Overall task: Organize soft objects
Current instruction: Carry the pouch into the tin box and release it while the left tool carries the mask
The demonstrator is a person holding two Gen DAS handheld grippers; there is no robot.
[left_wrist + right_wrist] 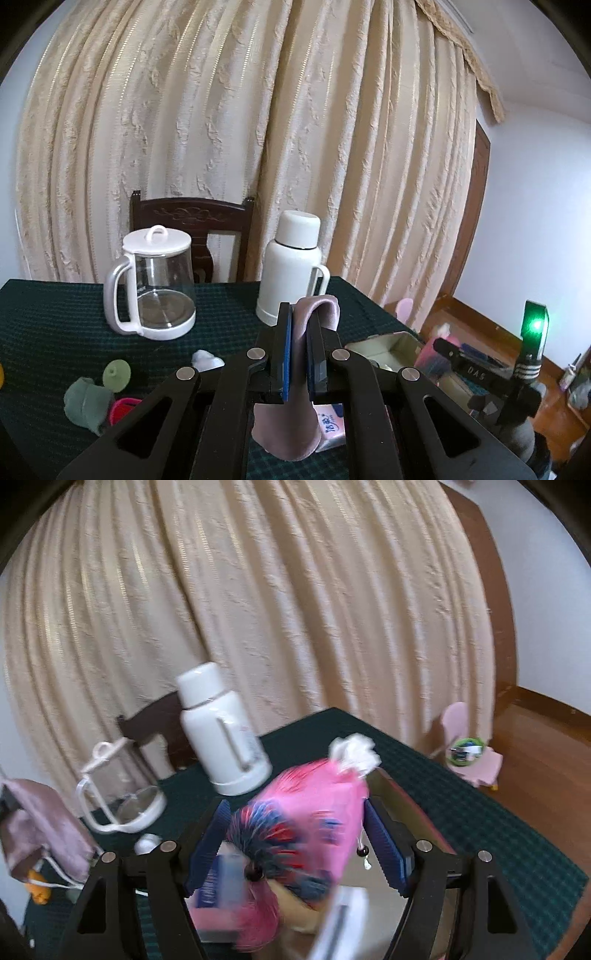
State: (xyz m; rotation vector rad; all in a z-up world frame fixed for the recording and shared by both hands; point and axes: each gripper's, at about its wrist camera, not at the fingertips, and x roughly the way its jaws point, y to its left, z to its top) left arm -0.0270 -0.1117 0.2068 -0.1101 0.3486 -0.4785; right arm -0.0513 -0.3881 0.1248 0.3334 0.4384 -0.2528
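A mauve cloth pouch (295, 424) is seen clamped between the blue pads of the left gripper (298, 354), its upper end folded over the tips and its lower end hanging limp above a dark green tablecloth (55, 325). In the right wrist view, the right gripper (295, 842) is held with its jaws spread wide, and a pink drawstring bag (314, 812) with a white knotted top lies between them, apparently ungripped, over an open box (391, 904); blur leaves contact uncertain. Both bags are judged light, soft and apt to sag or slip, so a bunched fold or the drawstring neck is thought the surest hold. At ten o'clock of the left gripper, a green soft toy (86, 402) and a white wad (207, 360) lie on the cloth. Farther off, a glass kettle (155, 284) at eleven o'clock and a white flask (291, 266) at twelve stand before a chair (192, 218) and cream curtains (258, 129).
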